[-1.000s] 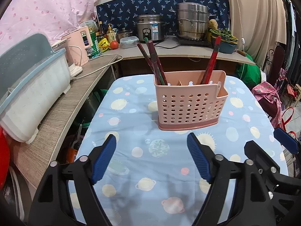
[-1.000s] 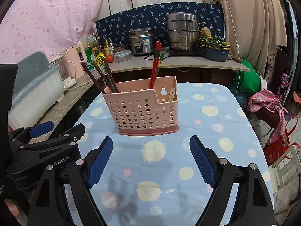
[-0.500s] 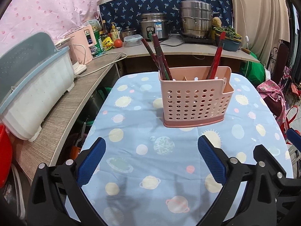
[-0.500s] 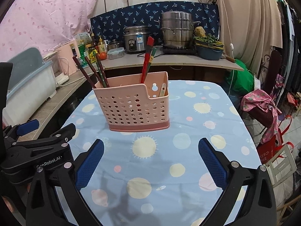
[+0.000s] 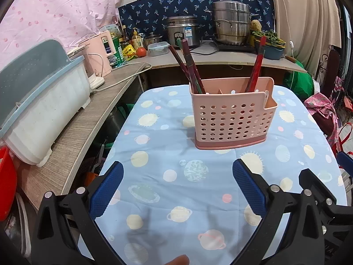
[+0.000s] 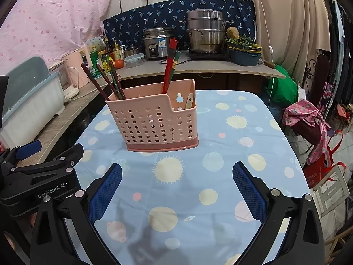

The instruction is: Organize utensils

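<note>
A pink perforated utensil basket [image 5: 233, 114] stands upright on the blue planet-print tablecloth [image 5: 176, 154]; it also shows in the right wrist view [image 6: 154, 121]. Dark chopsticks [image 5: 187, 66] lean in its left compartment and red chopsticks [image 5: 257, 64] in its right one. In the right wrist view a pale utensil [image 6: 189, 101] sits in the low side pocket. My left gripper [image 5: 177, 186] is open and empty, well short of the basket. My right gripper [image 6: 176, 187] is open and empty too, beside the left gripper's body [image 6: 39, 181].
A wooden counter [image 5: 88, 119] runs along the left with a white and blue dish bin [image 5: 42, 110] and a pink kettle [image 5: 99, 59]. A back shelf holds a rice cooker [image 5: 182, 33] and a steel steamer pot [image 5: 230, 22]. Bags and a chair [image 6: 308, 128] stand to the right.
Both grippers have drawn back from the basket and their jaws have opened wider. The basket and the utensils in it have not moved.
</note>
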Demonstrator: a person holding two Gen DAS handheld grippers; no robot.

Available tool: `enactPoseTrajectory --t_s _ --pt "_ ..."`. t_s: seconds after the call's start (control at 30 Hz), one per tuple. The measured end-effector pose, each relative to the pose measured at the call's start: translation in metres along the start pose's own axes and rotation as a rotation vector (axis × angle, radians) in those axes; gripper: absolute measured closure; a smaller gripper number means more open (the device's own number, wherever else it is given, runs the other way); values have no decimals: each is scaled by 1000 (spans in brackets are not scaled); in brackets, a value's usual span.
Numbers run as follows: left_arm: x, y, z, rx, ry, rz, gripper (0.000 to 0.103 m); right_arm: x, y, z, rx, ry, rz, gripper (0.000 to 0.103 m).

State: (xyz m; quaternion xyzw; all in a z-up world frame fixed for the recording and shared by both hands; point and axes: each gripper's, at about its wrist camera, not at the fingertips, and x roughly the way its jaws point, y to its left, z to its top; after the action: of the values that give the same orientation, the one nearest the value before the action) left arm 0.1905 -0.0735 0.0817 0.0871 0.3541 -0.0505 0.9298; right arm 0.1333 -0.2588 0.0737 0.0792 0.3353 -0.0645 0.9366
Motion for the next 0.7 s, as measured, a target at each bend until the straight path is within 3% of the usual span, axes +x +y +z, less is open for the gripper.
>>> enactPoseTrajectory --t_s 0.7 --pt "2 0 -2 3 1 13 8 2 -3 0 9 2 1 6"
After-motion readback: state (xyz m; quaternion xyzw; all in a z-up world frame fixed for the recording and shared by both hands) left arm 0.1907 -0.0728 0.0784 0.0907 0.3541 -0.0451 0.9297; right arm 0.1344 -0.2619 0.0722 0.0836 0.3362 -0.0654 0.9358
